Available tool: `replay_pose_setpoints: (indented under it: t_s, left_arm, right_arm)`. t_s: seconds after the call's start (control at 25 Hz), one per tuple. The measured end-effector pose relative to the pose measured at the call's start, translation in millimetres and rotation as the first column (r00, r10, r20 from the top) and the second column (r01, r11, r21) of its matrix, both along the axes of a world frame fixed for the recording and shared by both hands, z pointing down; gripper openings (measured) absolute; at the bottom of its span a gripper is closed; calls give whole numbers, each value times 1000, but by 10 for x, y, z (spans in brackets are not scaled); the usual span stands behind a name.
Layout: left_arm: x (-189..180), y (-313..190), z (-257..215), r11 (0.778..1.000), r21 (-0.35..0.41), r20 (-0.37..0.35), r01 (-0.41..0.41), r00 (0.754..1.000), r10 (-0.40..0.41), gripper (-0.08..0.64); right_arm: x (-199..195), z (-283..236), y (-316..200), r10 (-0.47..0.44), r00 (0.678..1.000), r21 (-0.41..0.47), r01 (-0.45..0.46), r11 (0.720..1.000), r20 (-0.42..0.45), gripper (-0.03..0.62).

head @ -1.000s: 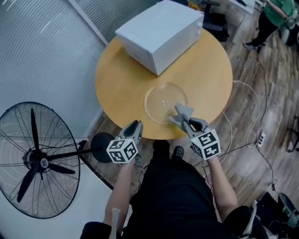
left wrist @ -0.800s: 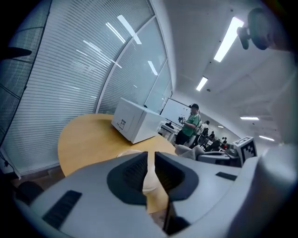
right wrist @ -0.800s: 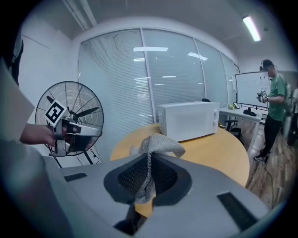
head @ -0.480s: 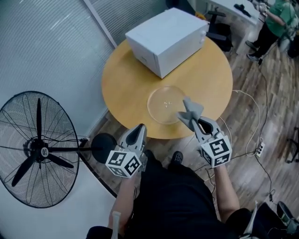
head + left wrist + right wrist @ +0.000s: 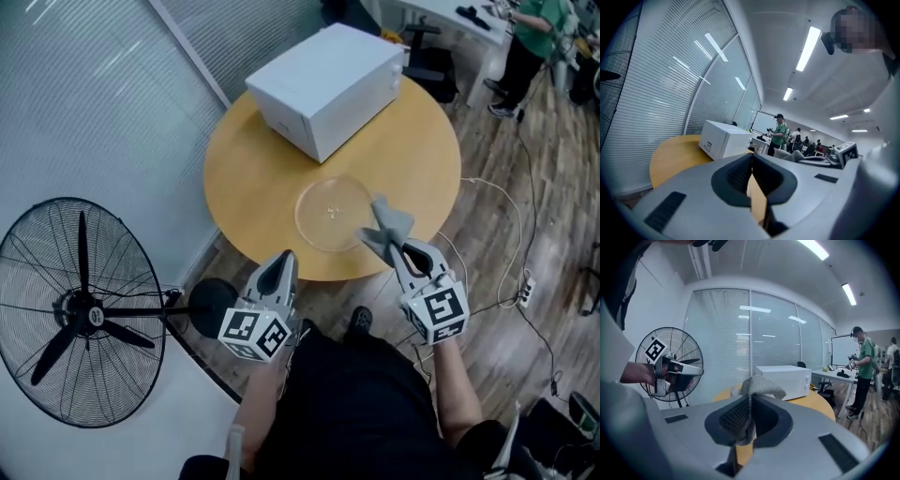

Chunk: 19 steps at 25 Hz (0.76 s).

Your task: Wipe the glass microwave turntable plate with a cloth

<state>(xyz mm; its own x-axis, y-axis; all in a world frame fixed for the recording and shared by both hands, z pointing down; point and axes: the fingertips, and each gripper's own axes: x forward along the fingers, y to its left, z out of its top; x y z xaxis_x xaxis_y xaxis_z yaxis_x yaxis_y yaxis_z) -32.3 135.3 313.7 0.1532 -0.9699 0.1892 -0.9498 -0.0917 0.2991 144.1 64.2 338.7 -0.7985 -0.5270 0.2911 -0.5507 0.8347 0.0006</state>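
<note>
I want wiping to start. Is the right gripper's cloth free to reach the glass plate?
Probably yes: the right gripper, shut on the cloth, hovers near the plate, with nothing between them.

A round wooden worktop (image 5: 253, 178) fills the middle of the head view. From 9 to 12 o'clock runs a glass wall with lowered horizontal blinds (image 5: 84, 84). A black pedestal fan (image 5: 84, 314) stands at 8 o'clock. Wood-plank floor (image 5: 562, 169) spreads from 2 to 5 o'clock, with white cables and a power strip (image 5: 525, 289) at 3 o'clock. At 1 o'clock stand a black office chair (image 5: 427, 56) and a white desk (image 5: 441, 14), with a person in a green top (image 5: 530, 33) beside them. Long ceiling light strips (image 5: 807, 48) glow overhead.
</note>
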Motion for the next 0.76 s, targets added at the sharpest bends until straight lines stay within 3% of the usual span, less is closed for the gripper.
replay_pose_setpoints:
  t_s: [0.48,0.76]
  left_arm:
    - [97,38,-57,999,6,39,-36,999,35,-3]
    - [79,51,1,999,-29,50,-41,998,42,-3]
  right_arm:
    - [120,-21,85,22,999,-15,-22,1000,23,21]
    - [61,-6,121,18,1000,-29,-17,999,12,21]
